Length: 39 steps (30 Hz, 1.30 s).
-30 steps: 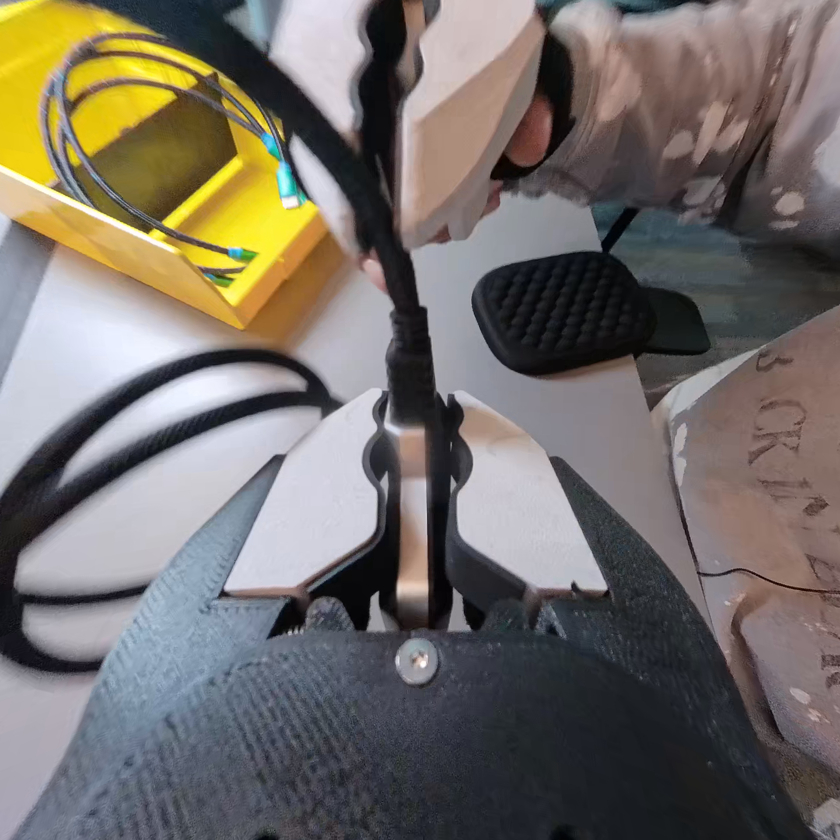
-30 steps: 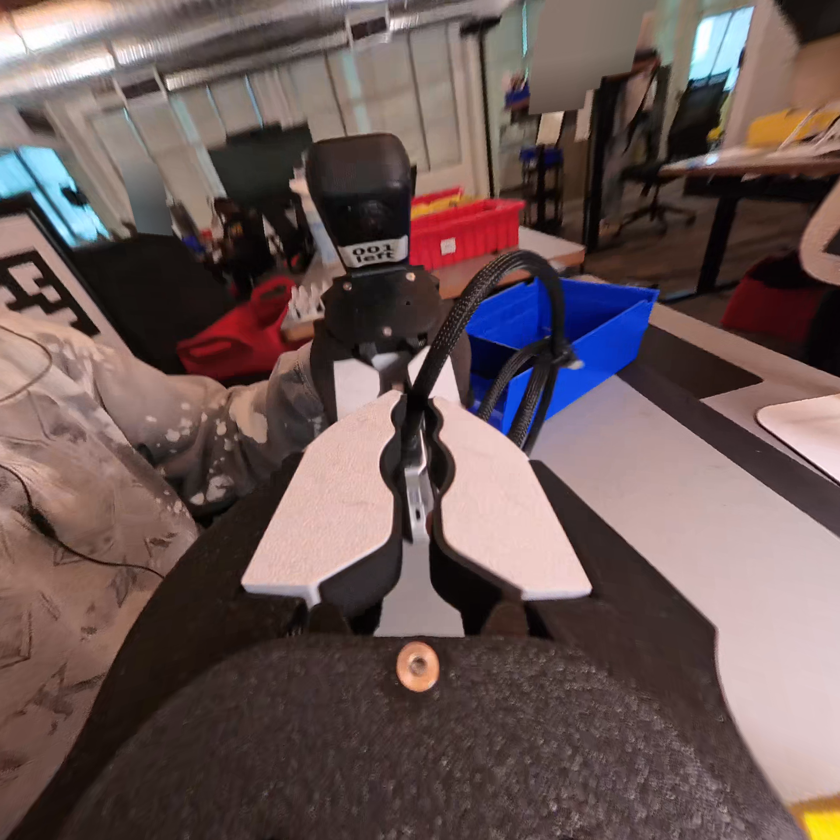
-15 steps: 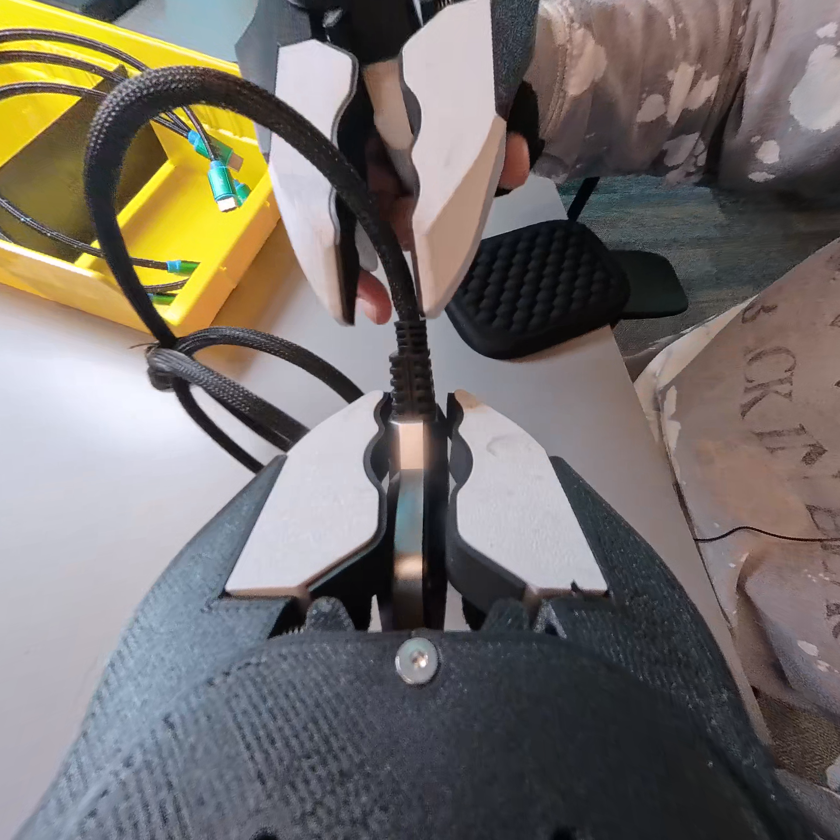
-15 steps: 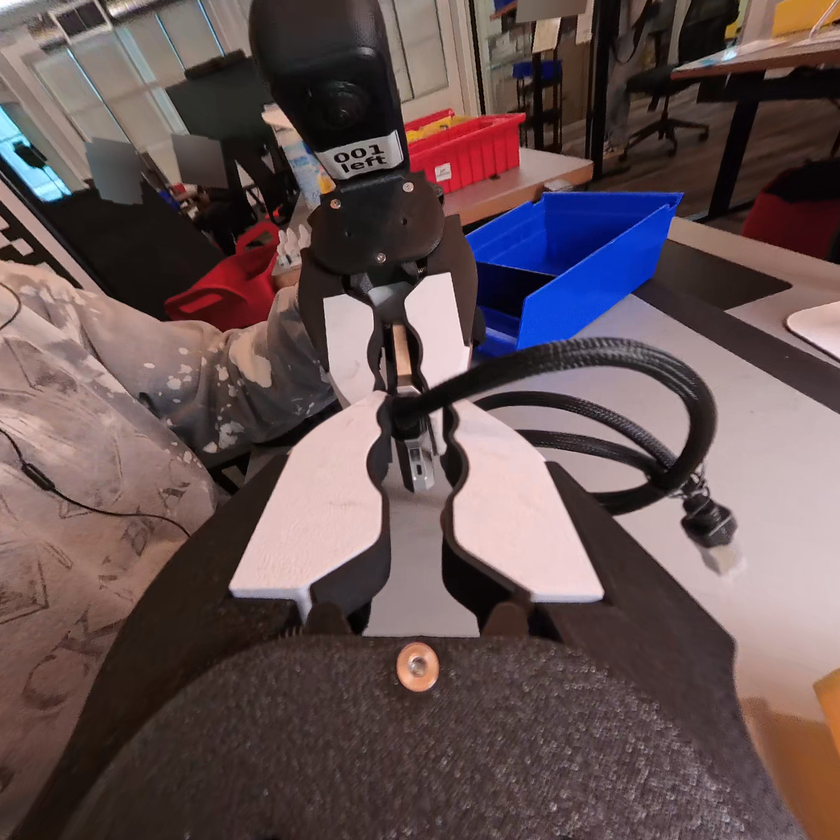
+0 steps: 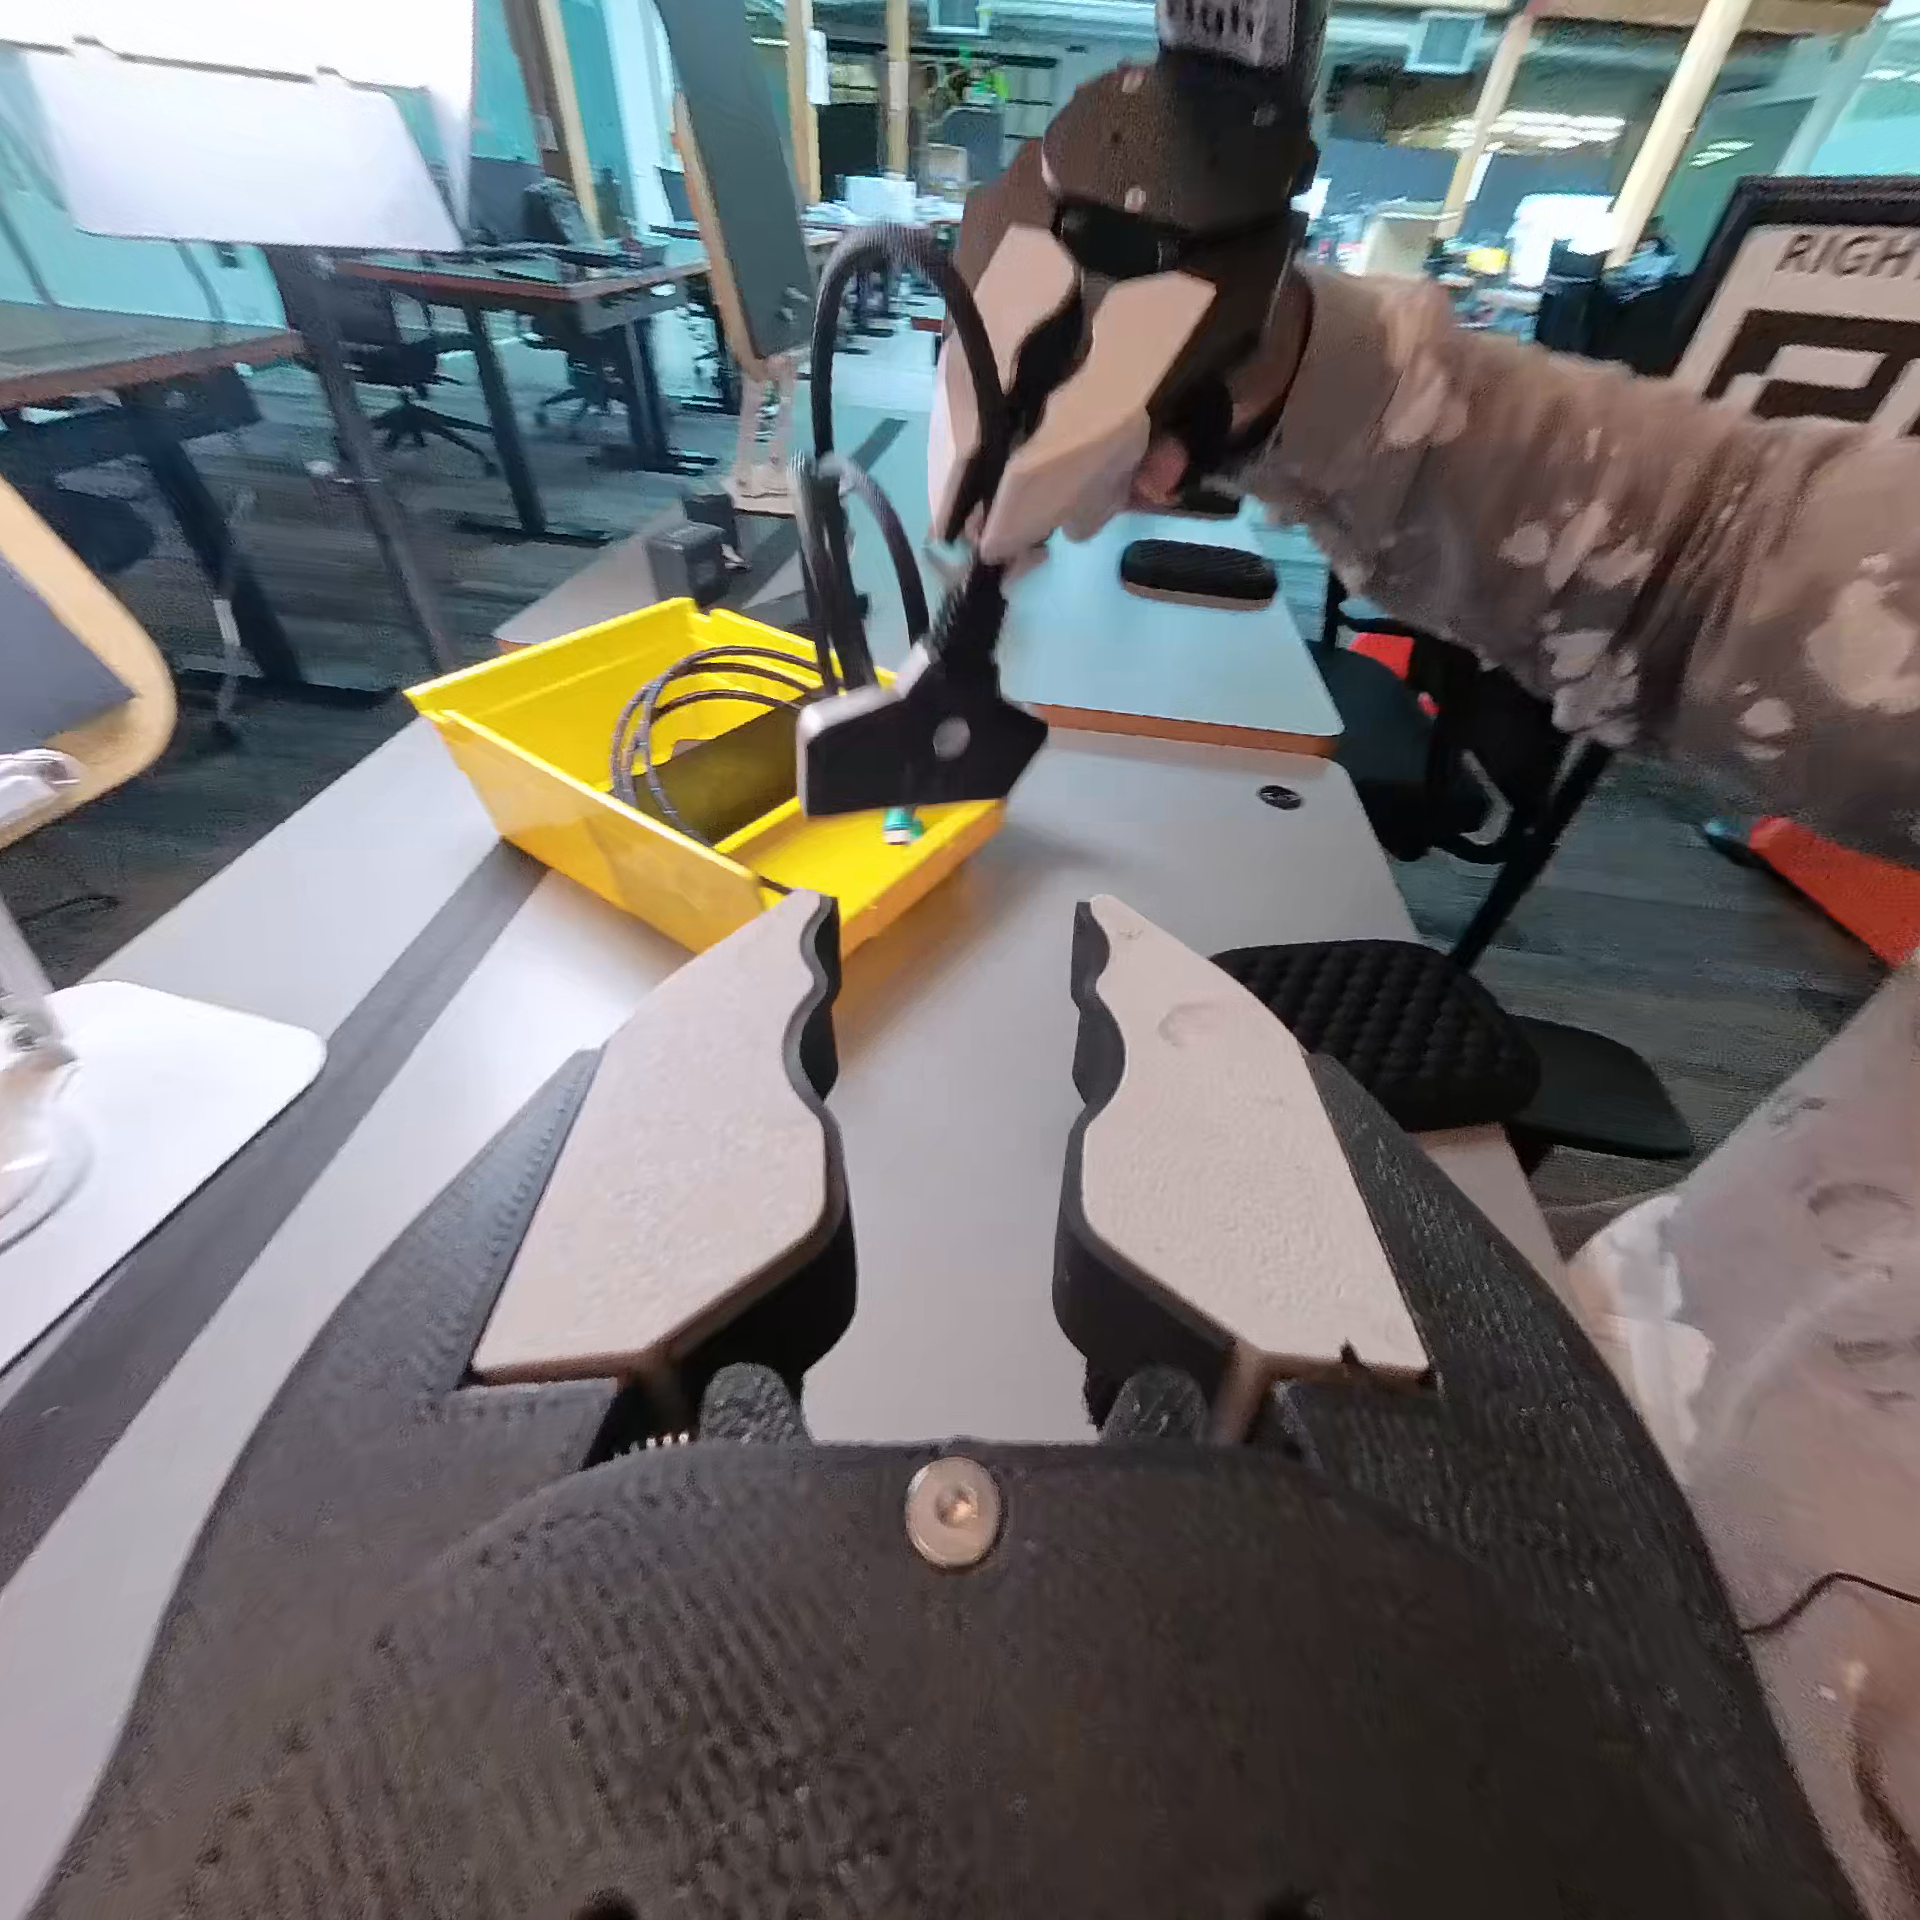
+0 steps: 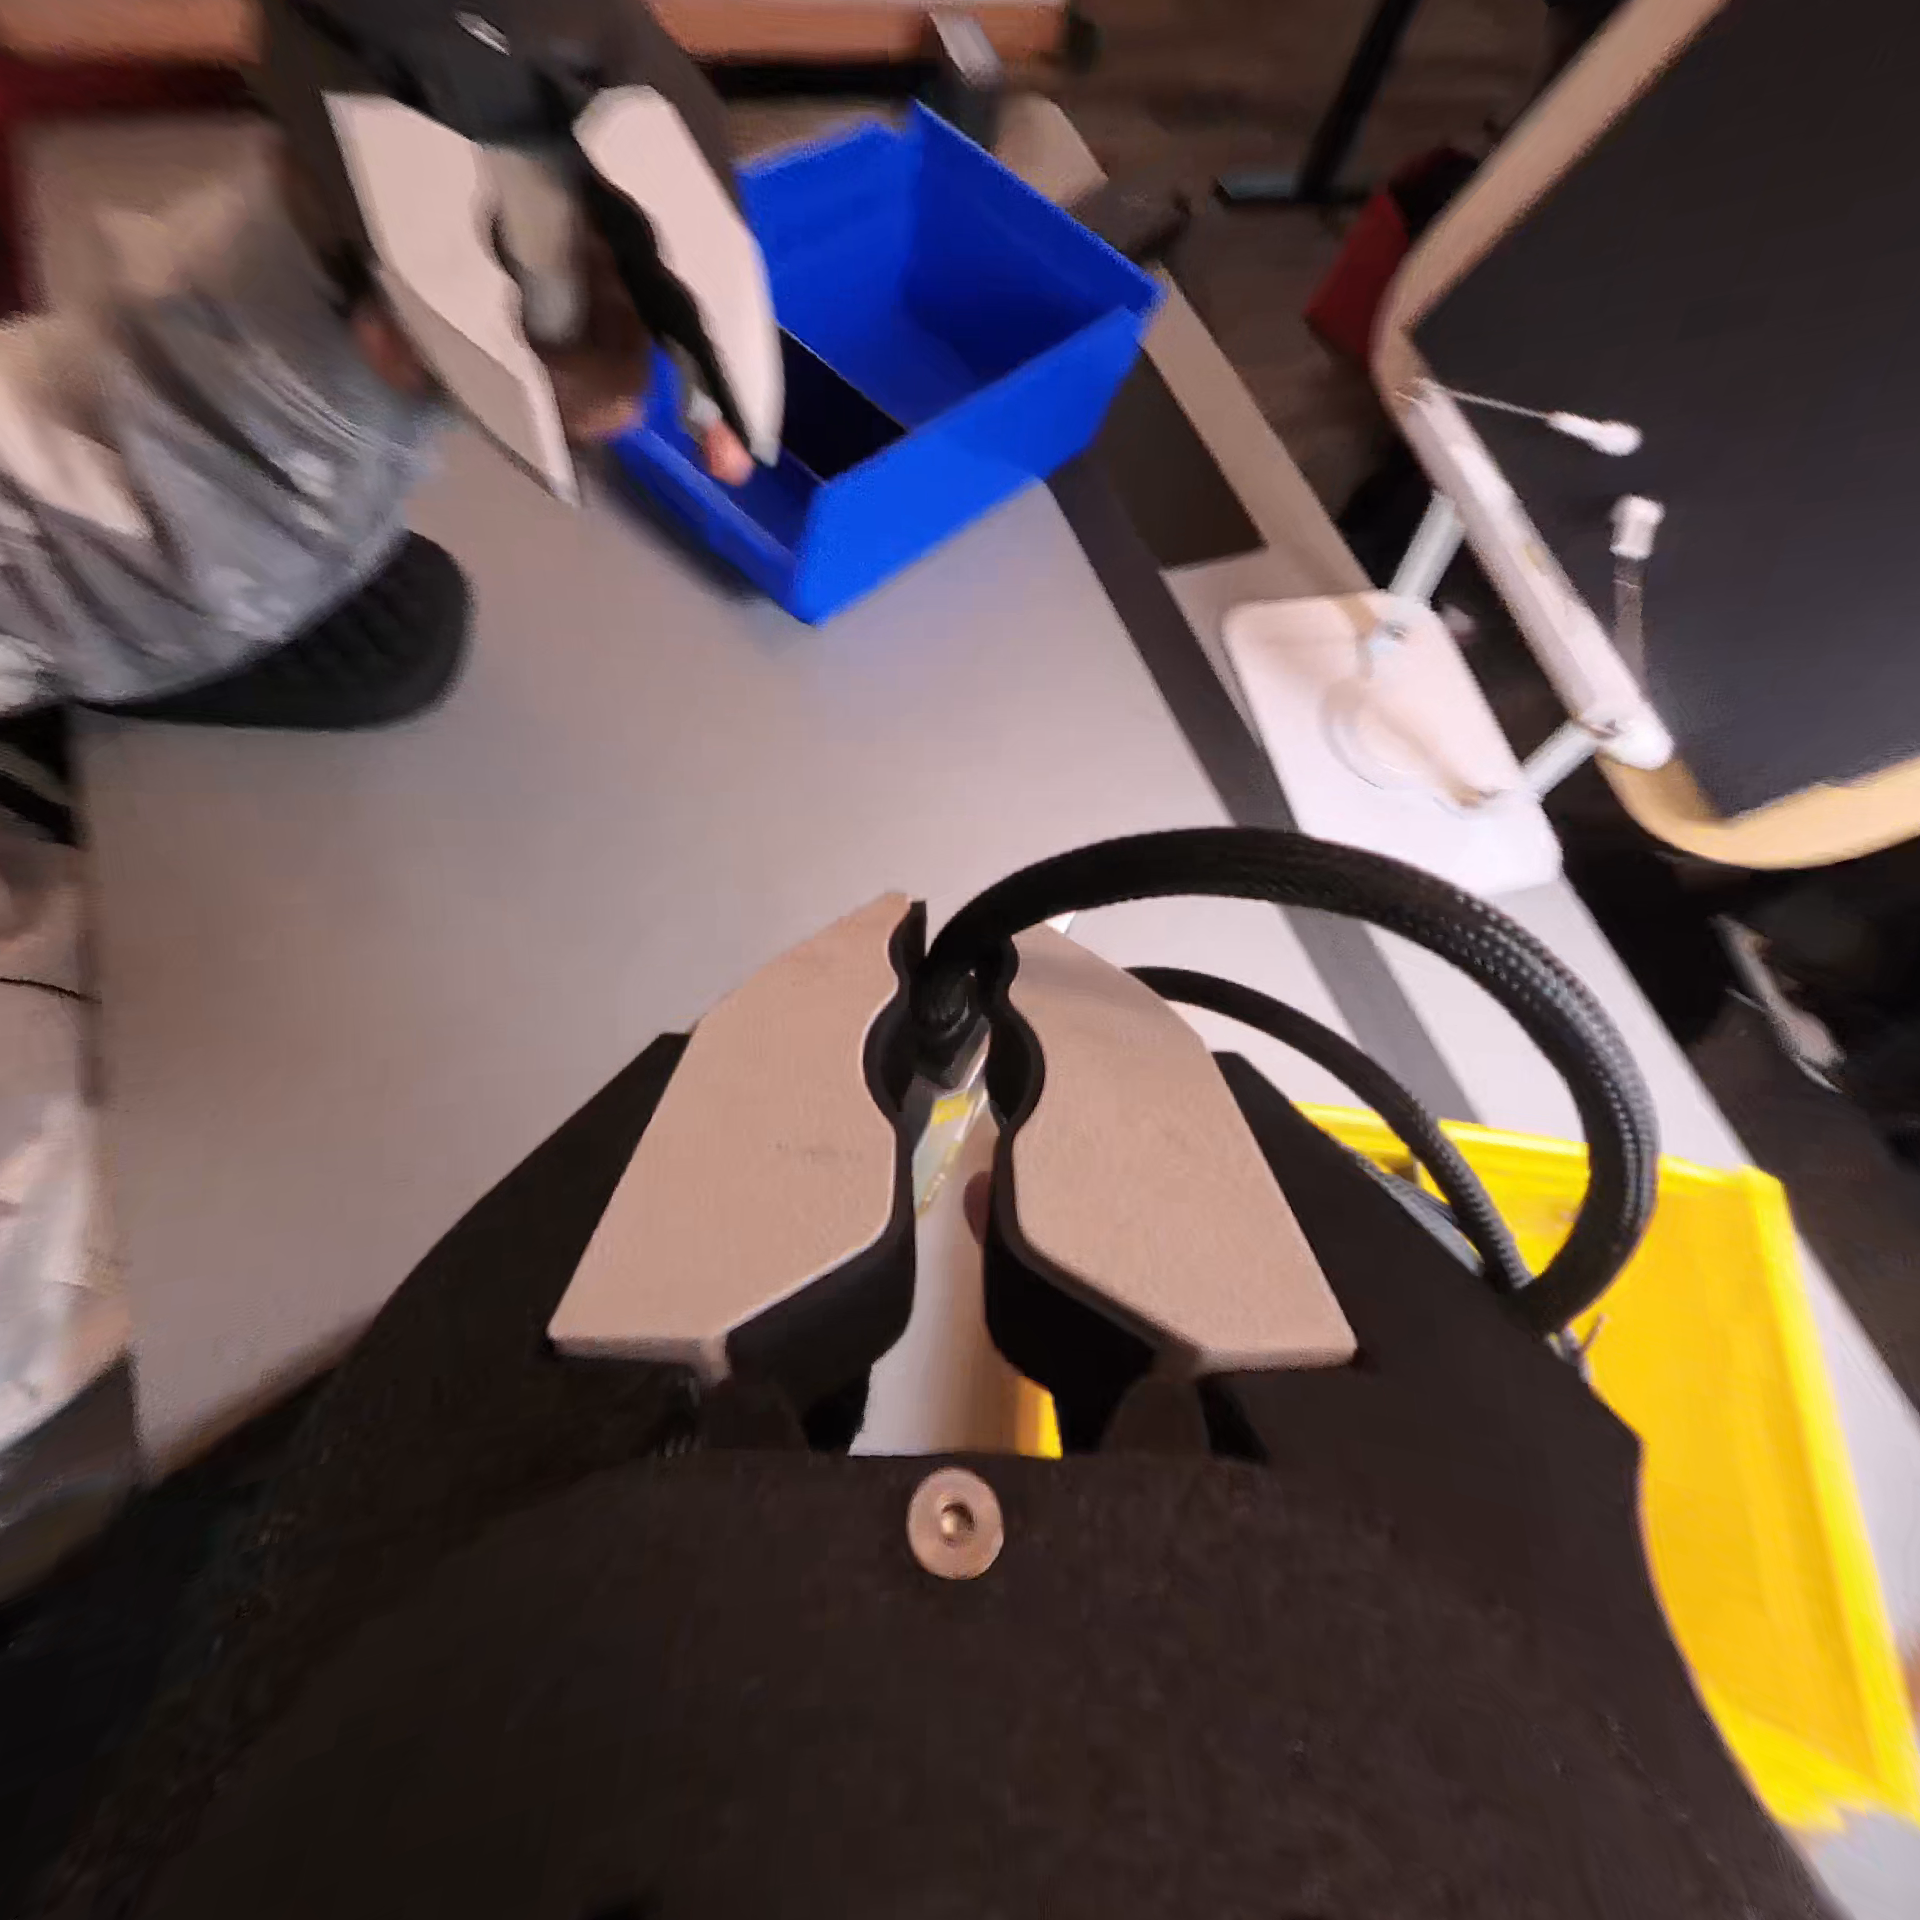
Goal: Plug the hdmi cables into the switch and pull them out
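- Our left gripper [image 5: 951, 997] is spread wide, holding nothing, low over the grey table [image 5: 935, 1164].
- Our right gripper [image 6: 961, 951] is clamped on the black HDMI cable [image 6: 1538, 925]; the switch [image 5: 914, 743] dangles from it above the yellow bin [image 5: 582, 748].

An open-plan office: beyond the grey desk [image 5: 1174, 821], dark desks [image 5: 499, 275] with black office chairs [image 5: 416, 364] stand on grey carpet [image 5: 312, 561]; wooden columns [image 5: 1496, 94] rise behind them.
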{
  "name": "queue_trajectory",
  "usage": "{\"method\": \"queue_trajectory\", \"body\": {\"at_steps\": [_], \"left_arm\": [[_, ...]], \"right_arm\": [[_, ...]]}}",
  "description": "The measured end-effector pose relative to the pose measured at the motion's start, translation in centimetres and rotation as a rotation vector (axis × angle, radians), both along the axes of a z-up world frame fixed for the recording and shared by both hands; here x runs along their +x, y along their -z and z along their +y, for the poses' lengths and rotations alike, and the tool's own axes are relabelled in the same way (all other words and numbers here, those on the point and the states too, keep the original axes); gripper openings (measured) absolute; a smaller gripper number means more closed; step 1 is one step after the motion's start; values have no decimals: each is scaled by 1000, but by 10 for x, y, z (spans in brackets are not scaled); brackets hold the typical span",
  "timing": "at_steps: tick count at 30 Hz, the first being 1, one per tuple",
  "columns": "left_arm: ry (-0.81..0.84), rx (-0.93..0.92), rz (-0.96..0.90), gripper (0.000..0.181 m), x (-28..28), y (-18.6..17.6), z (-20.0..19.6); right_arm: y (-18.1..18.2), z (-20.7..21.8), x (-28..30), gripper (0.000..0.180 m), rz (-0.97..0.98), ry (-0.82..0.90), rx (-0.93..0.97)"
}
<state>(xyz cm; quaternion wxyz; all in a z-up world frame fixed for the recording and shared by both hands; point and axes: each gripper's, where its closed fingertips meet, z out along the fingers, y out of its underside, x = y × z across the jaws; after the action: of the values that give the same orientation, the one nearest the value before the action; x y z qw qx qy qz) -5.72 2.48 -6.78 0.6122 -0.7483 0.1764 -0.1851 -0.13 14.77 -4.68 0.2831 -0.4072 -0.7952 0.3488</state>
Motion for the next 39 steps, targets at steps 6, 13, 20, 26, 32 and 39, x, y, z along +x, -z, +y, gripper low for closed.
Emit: {"method": "queue_trajectory", "body": {"at_steps": [6,13,20,26,32,39], "left_arm": [[-31,18,19,37,-8,-4,-3],[-32,1,38,36,-9,0,-4],[-58,-15,11,34,-27,6,-4],[-67,-55,-28,32,-39,21,4],[-55,-97,-30,32,-36,35,12],[-50,-114,-16,32,-33,41,15]], "right_arm": [[-14,111,-28,8,-36,292,249],[36,217,-50,8,-106,499,454],[94,257,-49,8,-229,528,425],[111,255,-27,7,-294,454,372],[128,284,-3,8,-388,470,512],[137,310,14,19,-411,622,438]]}}
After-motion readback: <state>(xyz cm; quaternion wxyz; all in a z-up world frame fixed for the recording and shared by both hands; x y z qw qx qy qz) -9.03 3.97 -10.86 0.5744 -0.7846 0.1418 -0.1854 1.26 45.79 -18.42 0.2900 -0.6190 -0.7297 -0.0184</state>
